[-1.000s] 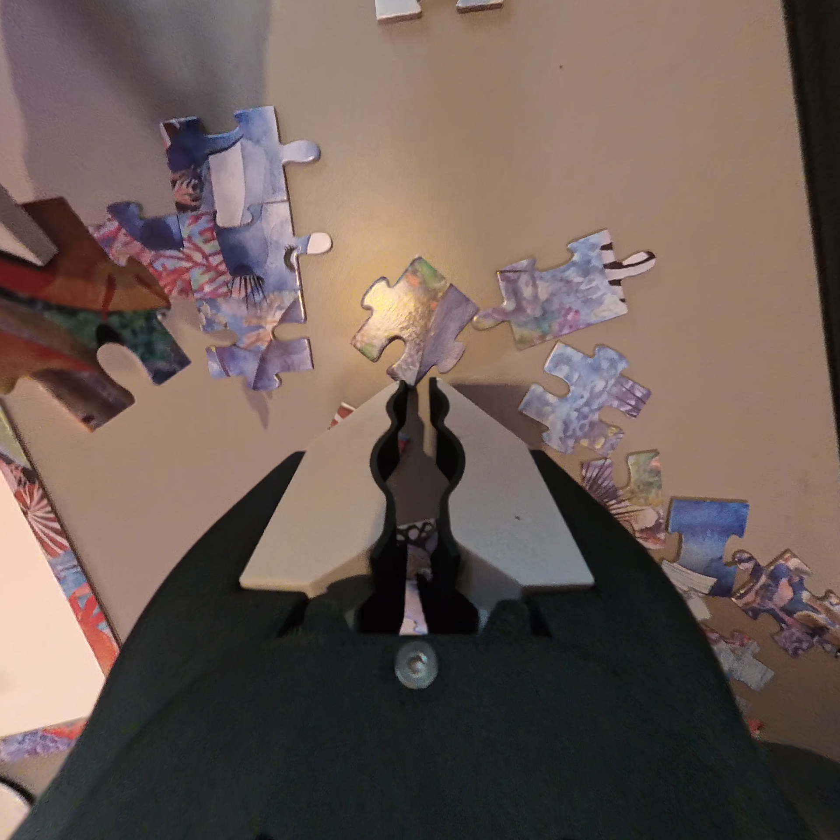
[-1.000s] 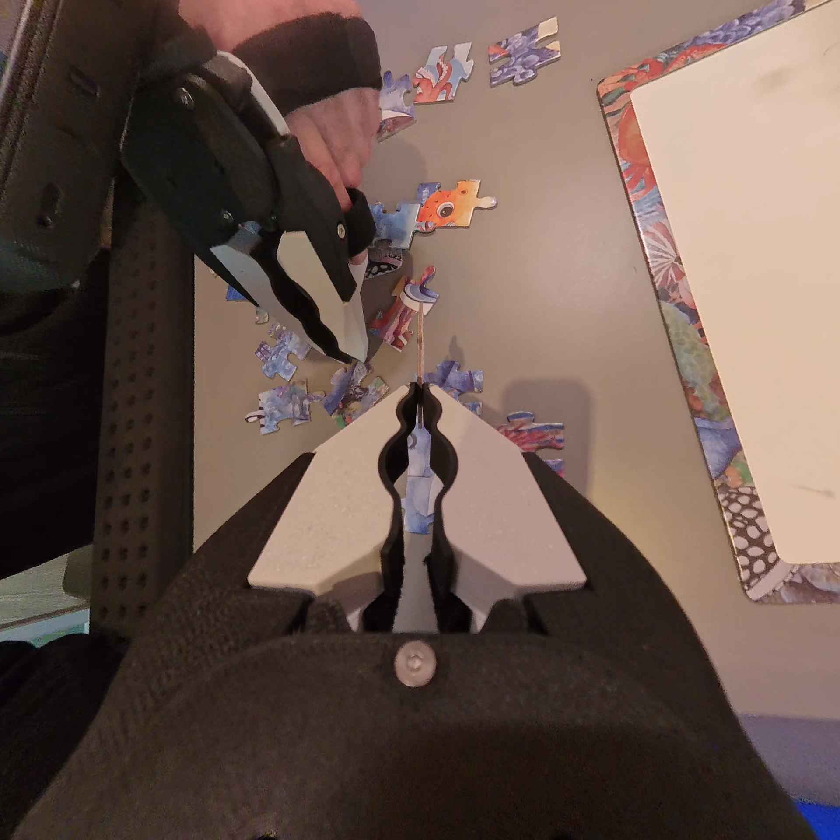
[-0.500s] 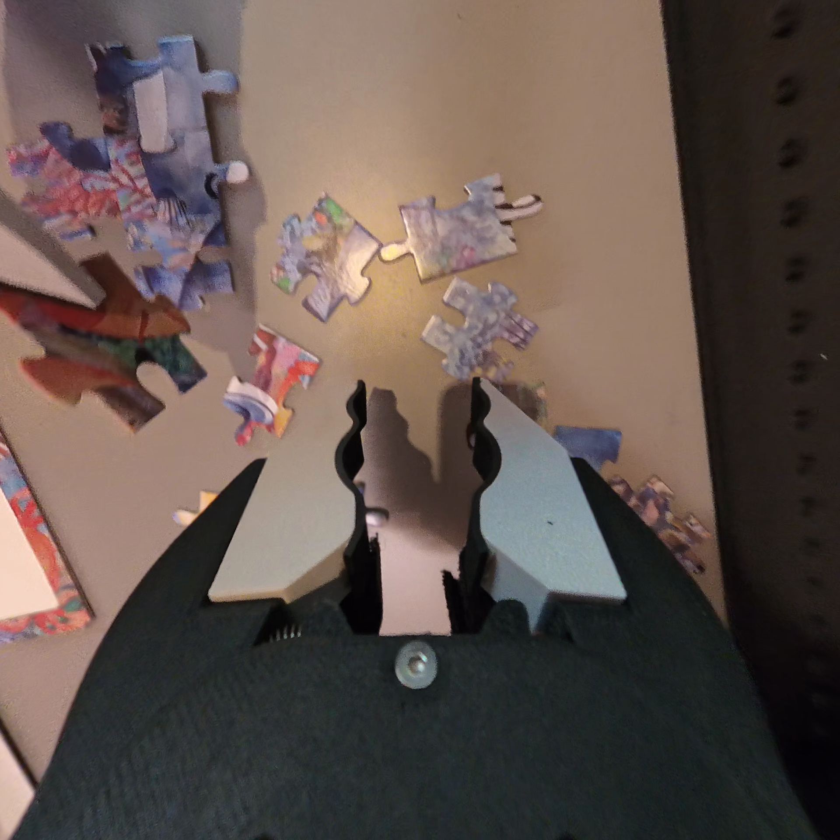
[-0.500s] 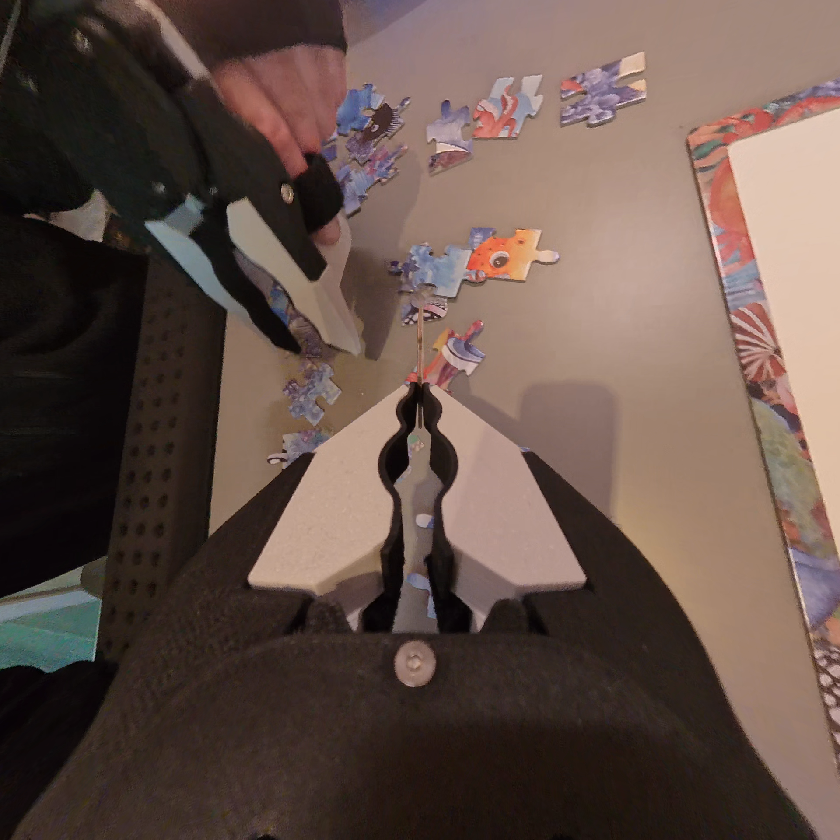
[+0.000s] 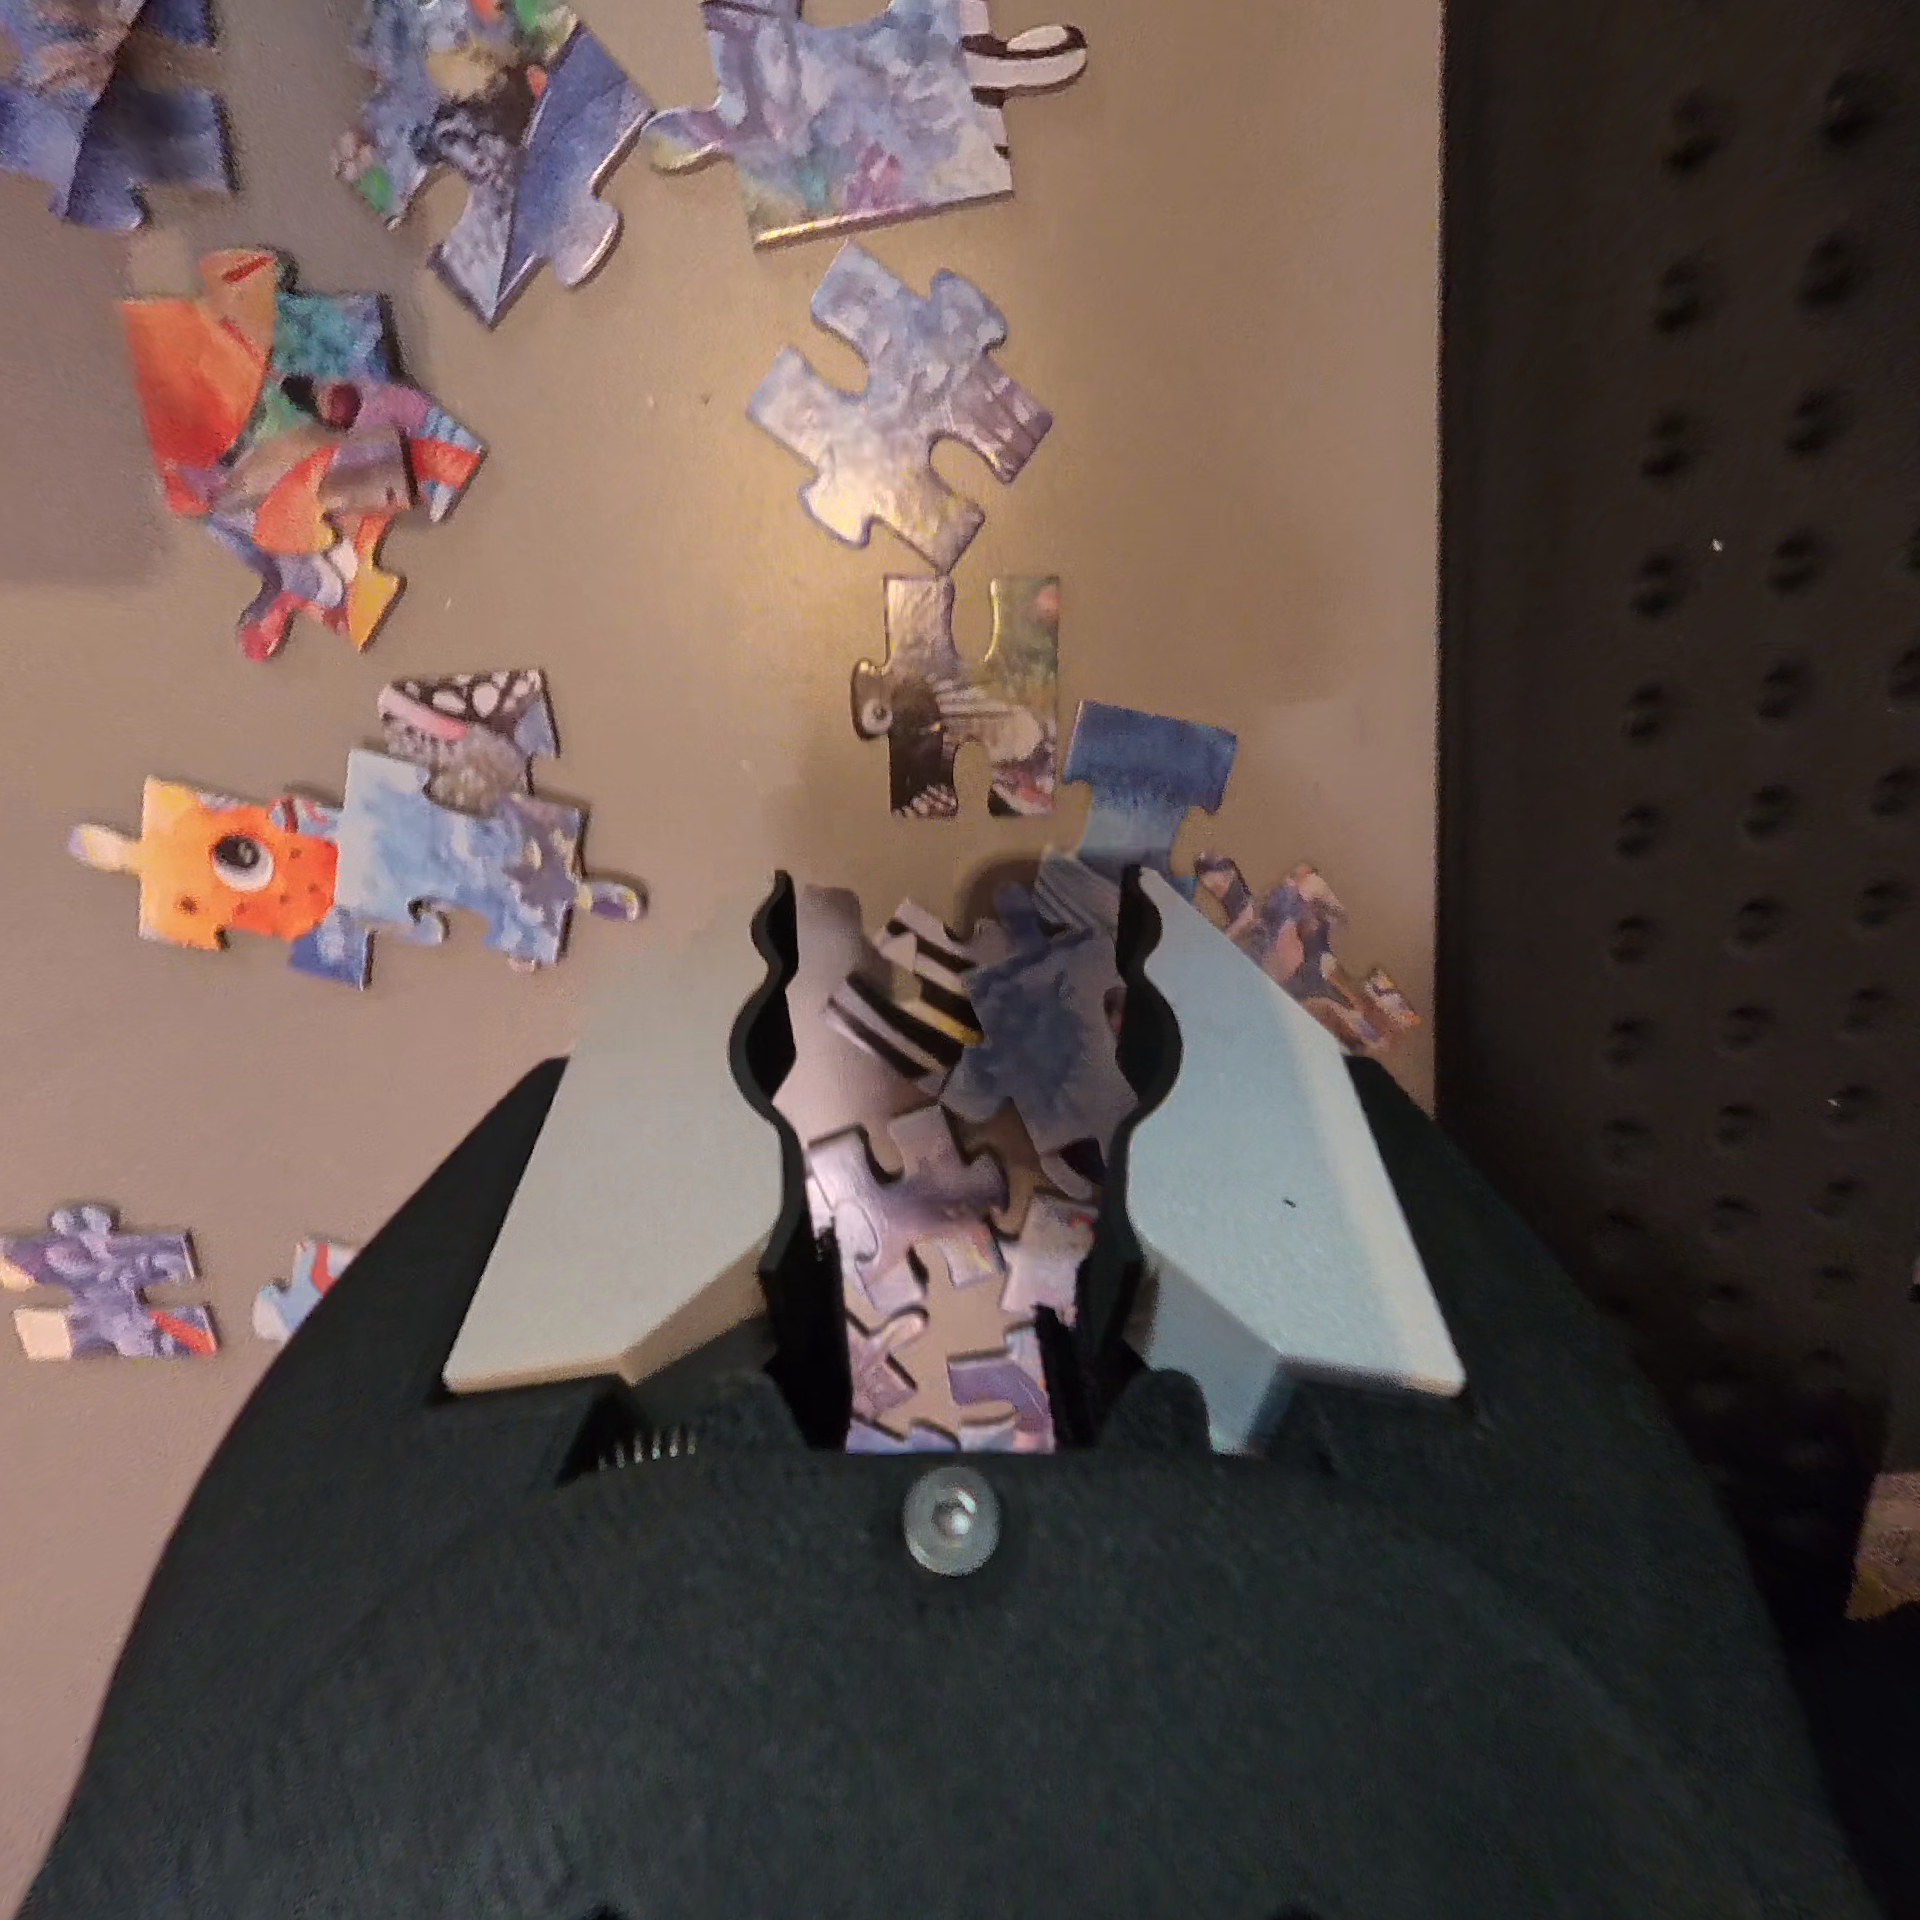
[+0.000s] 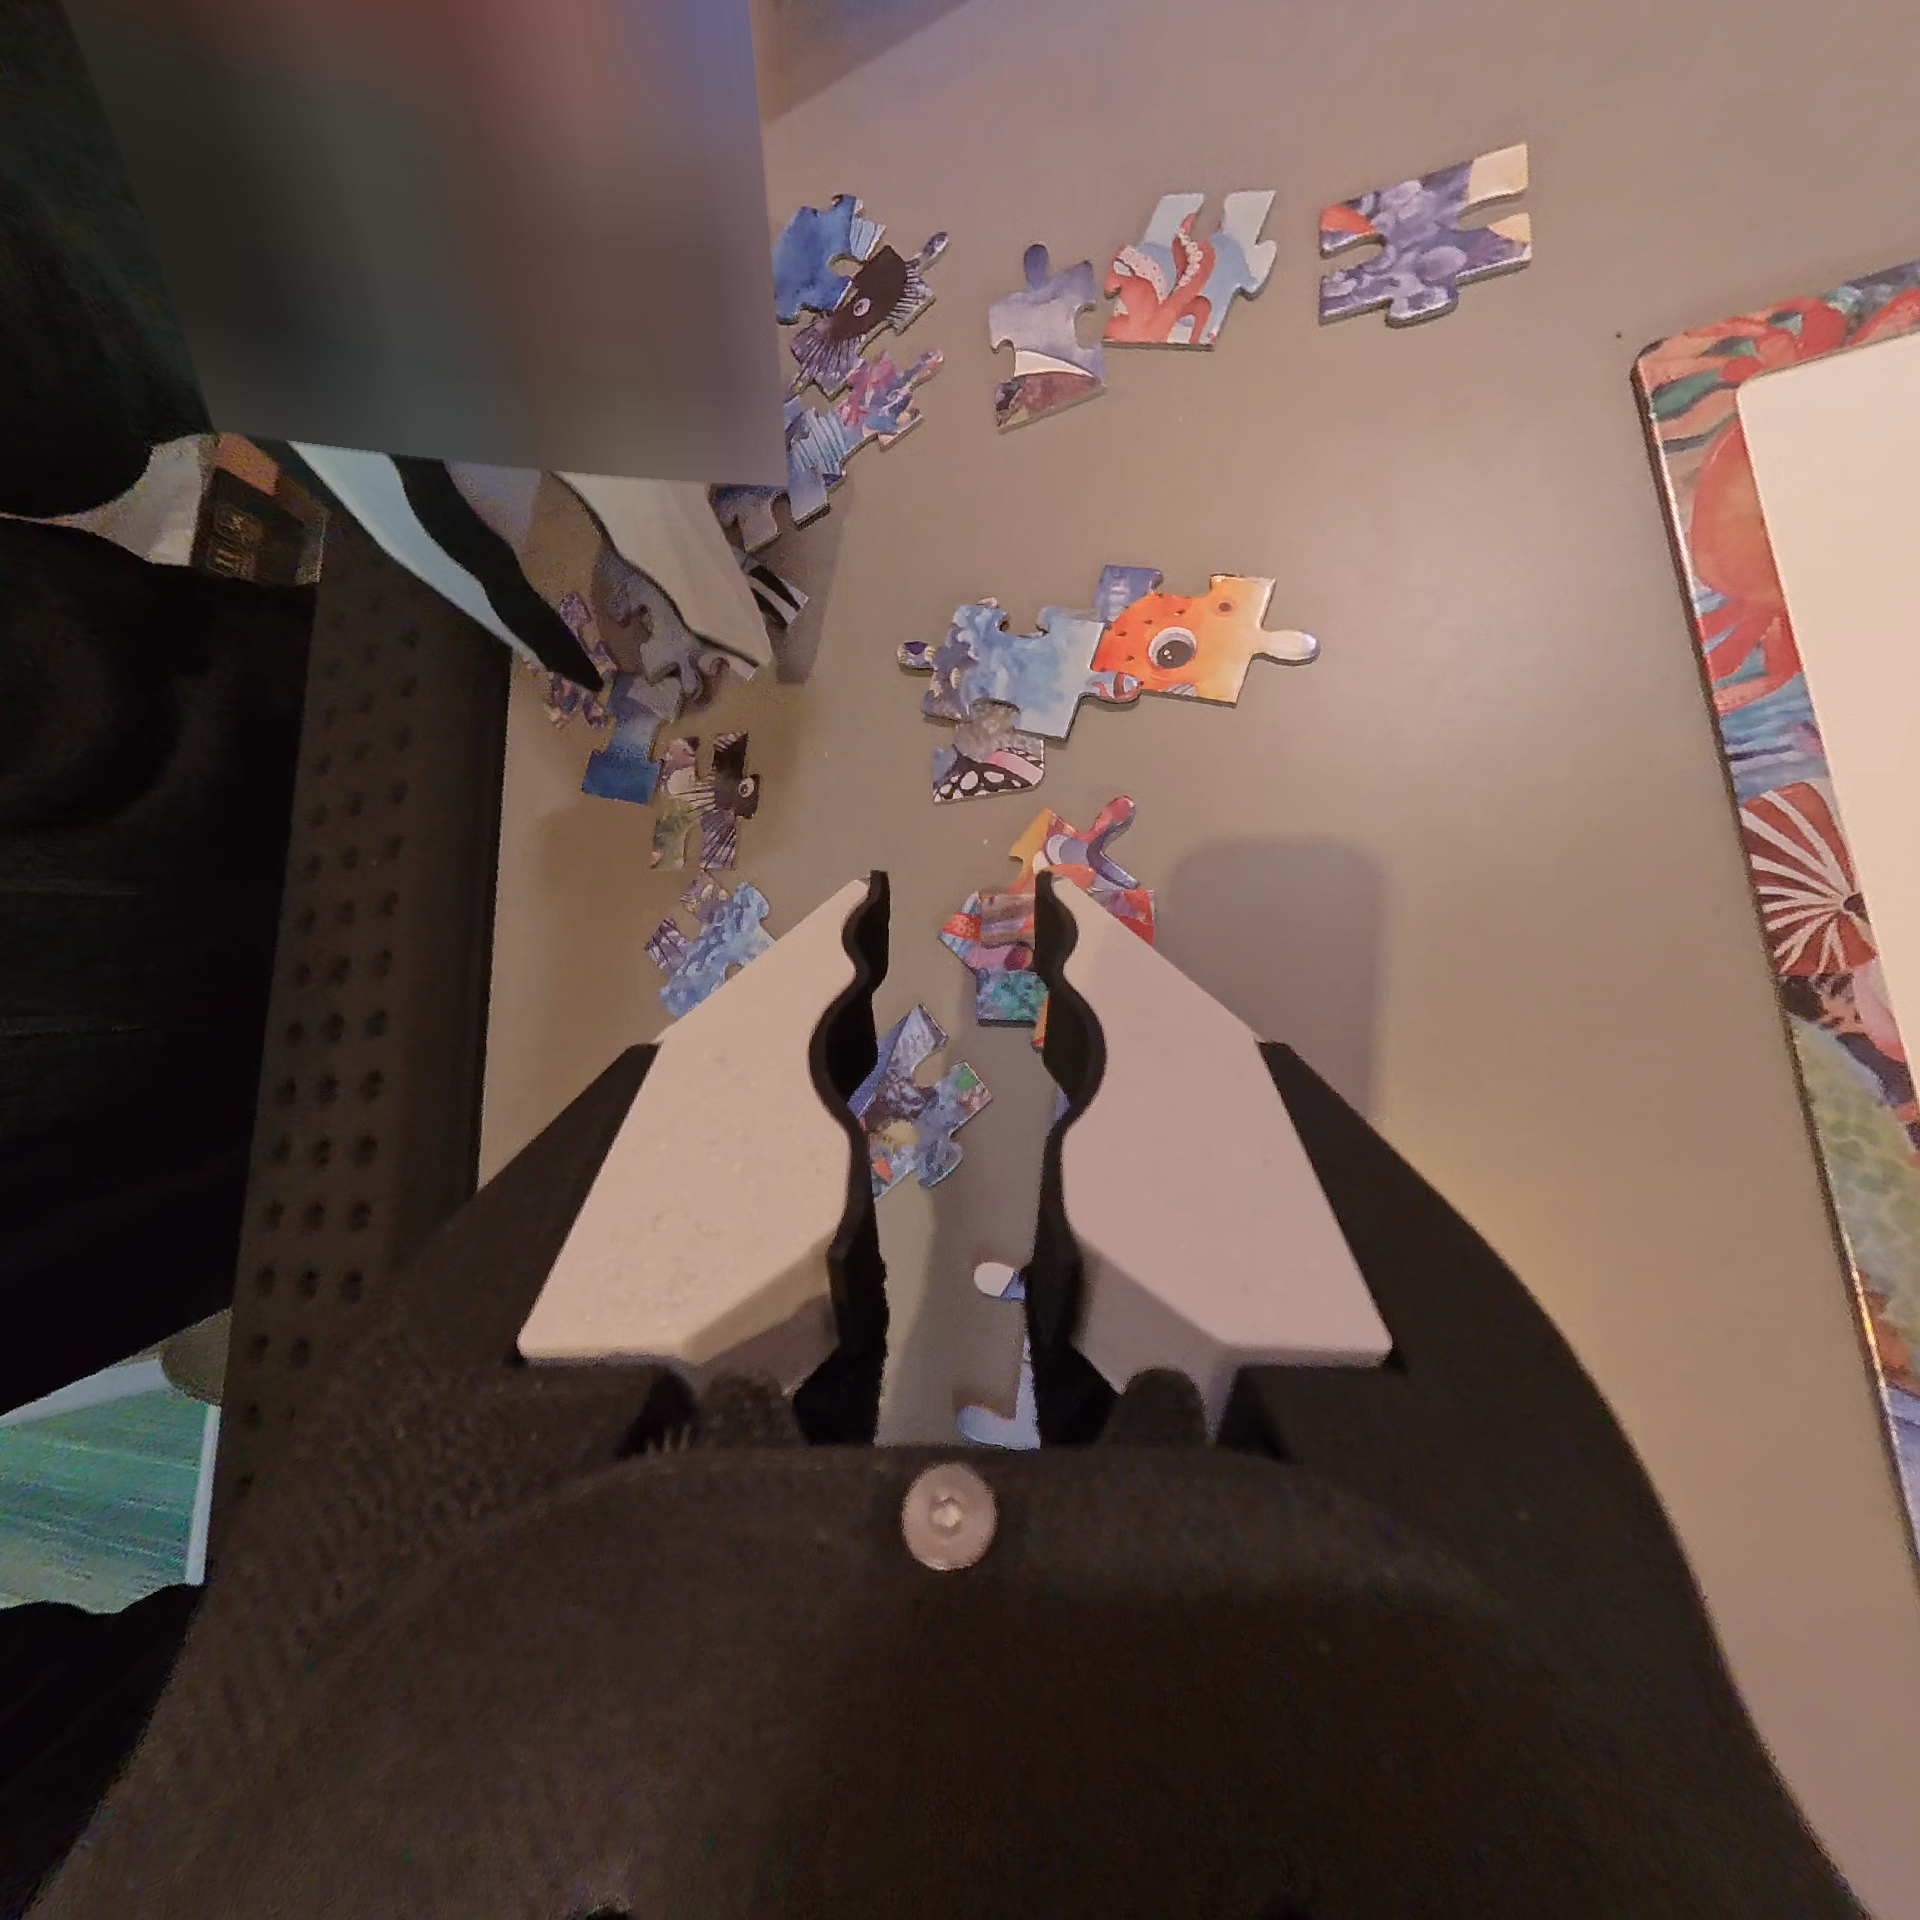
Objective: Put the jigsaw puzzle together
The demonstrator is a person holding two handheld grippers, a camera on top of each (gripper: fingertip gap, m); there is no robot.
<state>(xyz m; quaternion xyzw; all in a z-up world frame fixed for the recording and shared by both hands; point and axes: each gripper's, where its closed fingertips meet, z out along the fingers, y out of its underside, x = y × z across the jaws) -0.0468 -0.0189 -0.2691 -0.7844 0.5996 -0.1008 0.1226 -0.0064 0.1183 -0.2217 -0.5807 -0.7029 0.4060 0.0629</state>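
Over scattered pieces [image 5: 899, 400], left gripper [image 5: 956, 888] and right gripper [image 6: 961, 888] gape empty.

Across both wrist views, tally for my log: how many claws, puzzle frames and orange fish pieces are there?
Claws: 2, left claw and right claw, both open
Puzzle frame: 1
Orange fish piece: 1
Total: 4

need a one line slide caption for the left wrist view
Open left gripper poised over a heap of blue puzzle pieces near the table edge, with the joined orange fish pieces lying to its left.
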